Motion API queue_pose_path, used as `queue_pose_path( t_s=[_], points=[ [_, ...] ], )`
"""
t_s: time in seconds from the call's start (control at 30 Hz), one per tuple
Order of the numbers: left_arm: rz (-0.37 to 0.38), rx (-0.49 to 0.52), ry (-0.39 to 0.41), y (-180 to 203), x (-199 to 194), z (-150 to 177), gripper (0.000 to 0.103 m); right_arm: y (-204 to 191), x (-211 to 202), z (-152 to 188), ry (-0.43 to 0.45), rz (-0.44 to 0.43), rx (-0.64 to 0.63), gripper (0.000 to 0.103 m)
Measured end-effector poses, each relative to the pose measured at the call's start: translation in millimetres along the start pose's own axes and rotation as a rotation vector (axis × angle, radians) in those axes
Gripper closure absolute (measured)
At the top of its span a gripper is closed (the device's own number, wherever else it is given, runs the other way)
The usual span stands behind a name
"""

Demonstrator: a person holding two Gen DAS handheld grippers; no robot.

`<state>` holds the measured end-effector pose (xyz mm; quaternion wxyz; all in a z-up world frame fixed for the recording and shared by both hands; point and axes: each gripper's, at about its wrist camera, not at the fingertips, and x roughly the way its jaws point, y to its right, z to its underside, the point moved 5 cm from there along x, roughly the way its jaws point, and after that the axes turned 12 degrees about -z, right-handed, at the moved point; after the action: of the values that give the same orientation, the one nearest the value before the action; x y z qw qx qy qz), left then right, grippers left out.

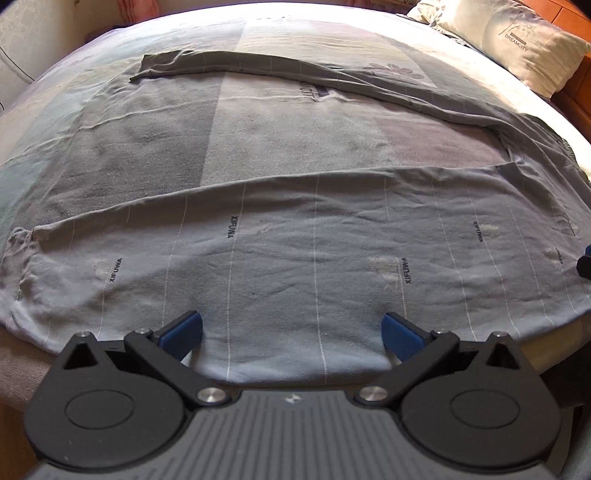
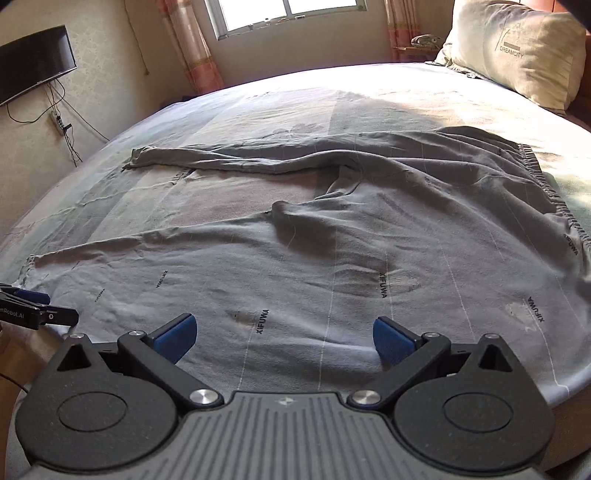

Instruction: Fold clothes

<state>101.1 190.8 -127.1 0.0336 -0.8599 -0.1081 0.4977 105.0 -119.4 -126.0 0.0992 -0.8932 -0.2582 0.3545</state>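
Observation:
Grey trousers (image 1: 295, 236) with thin pale stripes and XIFUWA lettering lie spread on the bed, legs apart in a V. The near leg runs along the bed's front edge; the far leg (image 1: 229, 64) stretches to the back left. In the right wrist view the trousers (image 2: 332, 258) show their gathered waistband (image 2: 543, 184) at the right. My left gripper (image 1: 291, 334) is open over the near leg at the front edge, nothing between its blue pads. My right gripper (image 2: 282, 338) is open too, hovering over the near leg closer to the waist. The left gripper's tip (image 2: 37, 310) shows at the far left there.
The bed sheet (image 1: 166, 122) has wide pastel panels and is wrinkled. A cream pillow (image 2: 517, 48) lies at the back right by a wooden headboard (image 1: 576, 99). A wall television (image 2: 33, 62), dangling cables, a window (image 2: 288, 11) and curtains stand beyond the bed.

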Motion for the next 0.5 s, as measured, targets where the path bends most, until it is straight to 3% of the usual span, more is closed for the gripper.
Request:
queue_pose_path(
  t_s=[0.13, 0.23, 0.33, 0.5],
  points=[
    [0.029, 0.021, 0.036, 16, -18, -9, 0.001, 45, -31, -25, 0.117, 0.186, 0.007, 0.000],
    [0.085, 0.065, 0.063, 43, -30, -16, 0.001, 93, -44, -20, 0.098, 0.302, 0.144, 0.000],
    [0.127, 0.125, 0.079, 75, -38, -21, 0.001, 125, -50, 0, 0.050, 0.303, 0.270, 0.000],
    [0.187, 0.210, 0.090, 131, -44, -25, 0.001, 127, -58, 17, 0.087, 0.243, 0.205, 0.000]
  ],
)
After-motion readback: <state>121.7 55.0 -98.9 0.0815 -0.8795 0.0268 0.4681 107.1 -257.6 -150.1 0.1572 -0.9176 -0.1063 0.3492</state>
